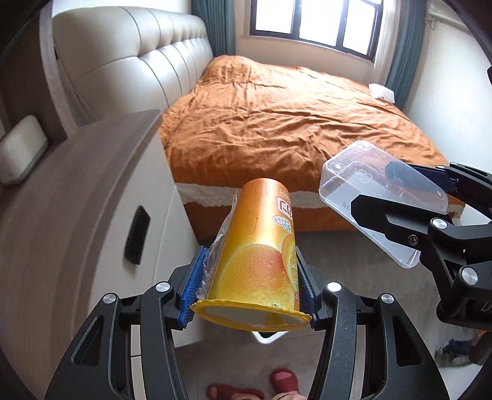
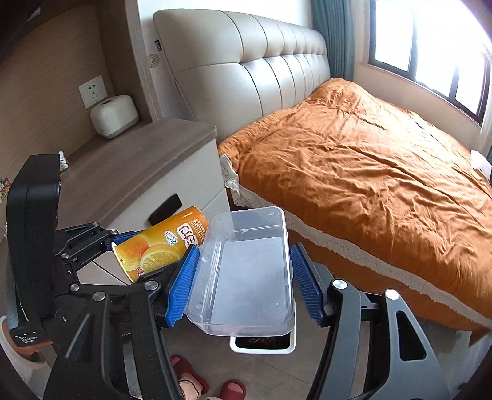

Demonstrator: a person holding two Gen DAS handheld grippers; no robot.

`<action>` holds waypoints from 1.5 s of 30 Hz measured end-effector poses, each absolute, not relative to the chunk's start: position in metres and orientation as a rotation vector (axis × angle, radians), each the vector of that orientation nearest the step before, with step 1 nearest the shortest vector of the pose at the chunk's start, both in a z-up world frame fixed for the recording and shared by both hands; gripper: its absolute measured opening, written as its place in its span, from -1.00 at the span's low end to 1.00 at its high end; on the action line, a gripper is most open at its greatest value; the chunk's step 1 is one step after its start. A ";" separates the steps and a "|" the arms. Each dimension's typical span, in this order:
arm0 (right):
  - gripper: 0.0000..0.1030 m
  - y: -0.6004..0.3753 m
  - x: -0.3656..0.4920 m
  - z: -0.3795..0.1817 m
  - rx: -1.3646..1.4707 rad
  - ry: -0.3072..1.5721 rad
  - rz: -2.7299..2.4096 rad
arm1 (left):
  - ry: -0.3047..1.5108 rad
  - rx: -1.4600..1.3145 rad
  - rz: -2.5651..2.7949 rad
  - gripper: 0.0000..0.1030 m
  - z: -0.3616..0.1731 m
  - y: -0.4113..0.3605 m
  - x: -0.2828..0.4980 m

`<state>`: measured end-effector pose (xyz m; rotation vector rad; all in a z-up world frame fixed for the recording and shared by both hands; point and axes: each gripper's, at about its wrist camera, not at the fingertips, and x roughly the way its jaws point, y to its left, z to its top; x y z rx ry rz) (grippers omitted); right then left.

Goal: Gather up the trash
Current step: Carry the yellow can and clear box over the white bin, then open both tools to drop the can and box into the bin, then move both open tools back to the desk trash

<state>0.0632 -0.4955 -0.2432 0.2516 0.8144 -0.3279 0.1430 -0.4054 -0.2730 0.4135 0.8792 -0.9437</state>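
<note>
Bright daylight from window (image 1: 316, 21), blown-out glare, fisheye edges dark, bg sharp

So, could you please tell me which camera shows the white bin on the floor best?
The right wrist view: the bin shows its white rim and dark inside below the clear box. The left wrist view shows only a white sliver of it under the orange cup.

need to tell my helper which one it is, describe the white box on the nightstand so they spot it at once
Start at the bed with the orange cover, then go to the nightstand beside its padded headboard. At the back of the top, under the wall socket, sits the white box, rounded, with a slot on top.
</note>
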 end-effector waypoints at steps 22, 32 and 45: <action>0.87 -0.544 0.080 -0.467 0.332 0.996 -0.342 | 1.117 0.495 -1.017 0.83 -0.508 -0.470 0.143; 0.91 -0.541 0.079 -0.493 0.353 1.025 -0.370 | 1.130 0.474 -0.993 0.86 -0.519 -0.466 0.156; 0.91 -0.533 0.074 -0.389 0.349 0.921 -0.406 | 0.974 0.426 -0.974 0.89 -0.394 -0.451 0.152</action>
